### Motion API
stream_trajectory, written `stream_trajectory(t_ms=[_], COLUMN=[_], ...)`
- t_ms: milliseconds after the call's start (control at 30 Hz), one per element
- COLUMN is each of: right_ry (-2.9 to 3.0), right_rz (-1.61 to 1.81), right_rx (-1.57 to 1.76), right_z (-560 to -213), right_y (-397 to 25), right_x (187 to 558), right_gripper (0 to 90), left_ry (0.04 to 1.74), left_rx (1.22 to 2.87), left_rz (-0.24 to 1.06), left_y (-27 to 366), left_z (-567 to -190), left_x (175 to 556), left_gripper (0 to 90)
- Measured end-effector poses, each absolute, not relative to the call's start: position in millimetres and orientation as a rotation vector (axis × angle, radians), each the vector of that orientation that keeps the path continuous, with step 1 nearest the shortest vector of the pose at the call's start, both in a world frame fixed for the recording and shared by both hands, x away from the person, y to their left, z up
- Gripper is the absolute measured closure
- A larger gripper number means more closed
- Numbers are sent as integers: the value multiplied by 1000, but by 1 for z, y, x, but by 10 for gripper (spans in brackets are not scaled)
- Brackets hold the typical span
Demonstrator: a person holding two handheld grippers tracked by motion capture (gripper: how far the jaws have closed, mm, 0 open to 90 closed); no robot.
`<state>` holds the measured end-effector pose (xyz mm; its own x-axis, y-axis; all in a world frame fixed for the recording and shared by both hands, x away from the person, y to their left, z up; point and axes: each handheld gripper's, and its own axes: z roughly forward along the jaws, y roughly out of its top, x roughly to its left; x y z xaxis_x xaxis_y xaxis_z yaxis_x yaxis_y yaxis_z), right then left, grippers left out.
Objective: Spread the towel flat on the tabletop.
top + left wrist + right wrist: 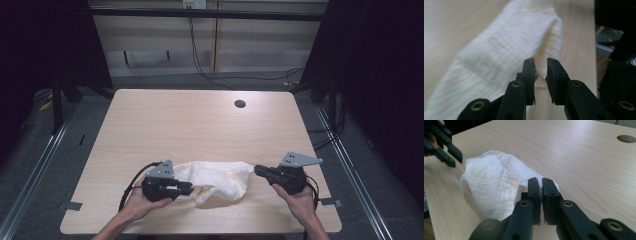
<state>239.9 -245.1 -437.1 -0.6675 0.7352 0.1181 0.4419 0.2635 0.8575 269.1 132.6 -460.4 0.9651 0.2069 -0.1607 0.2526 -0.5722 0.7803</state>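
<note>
Clearly the soft, light white cloth (220, 179) handles best by its edges: right tool (541, 182) pinches one end, left tool (540, 65) waits released at the other.

Light wood-grain table (200, 125) with rounded corners, a round cable hole (240, 104) near its far right edge, standing on grey floor (30, 165) with metal rails (37, 165) running near-to-far on both the left and right sides. Far wall (260, 40) is pale beige panels with a dark horizontal bar (205, 14) across the top and black cables (197, 55) hanging down it and trailing across the floor to the right. Black curtains (380, 75) close off the left and right sides; light is even and falls from overhead, brightest on the table's far half.
</note>
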Motion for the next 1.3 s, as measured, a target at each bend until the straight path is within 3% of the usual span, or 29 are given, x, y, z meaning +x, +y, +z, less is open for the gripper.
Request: stream_trajectory(t_ms=[100,133,233,467,500,633,733,933,1300], right_ry=[2236,2239,2246,2267,2268,2274,2273,2260,2218], right_rz=[1360,1357,1355,1339,1339,1334,1334,1316,1371], right_rx=[1079,1088,1079,1077,1074,1078,1081,1073,1047], right_z=[-438,-439,-439,-443,-443,-444,-444,-440,-418], right_y=[-245,-245,-244,-240,-240,-240,-240,-242,-240], right_x=[240,241,241,242,242,242,242,244,254], right_gripper=[859,859,858,858,857,856,856,857,859], left_ry=[317,327,324,308,311,335,345,434,474], left_rx=[2235,2247,2262,2366,2368,2341,2300,2155,2045], left_rz=[-81,-79,-75,62,58,75,30,-20,35], left_y=[123,119,112,100,99,100,105,129,157], left_z=[-468,-471,-477,-487,-488,-486,-482,-464,-427], left_x=[265,264,264,267,269,273,277,286,300], left_gripper=[708,638,598,571,574,763,834,843,850])
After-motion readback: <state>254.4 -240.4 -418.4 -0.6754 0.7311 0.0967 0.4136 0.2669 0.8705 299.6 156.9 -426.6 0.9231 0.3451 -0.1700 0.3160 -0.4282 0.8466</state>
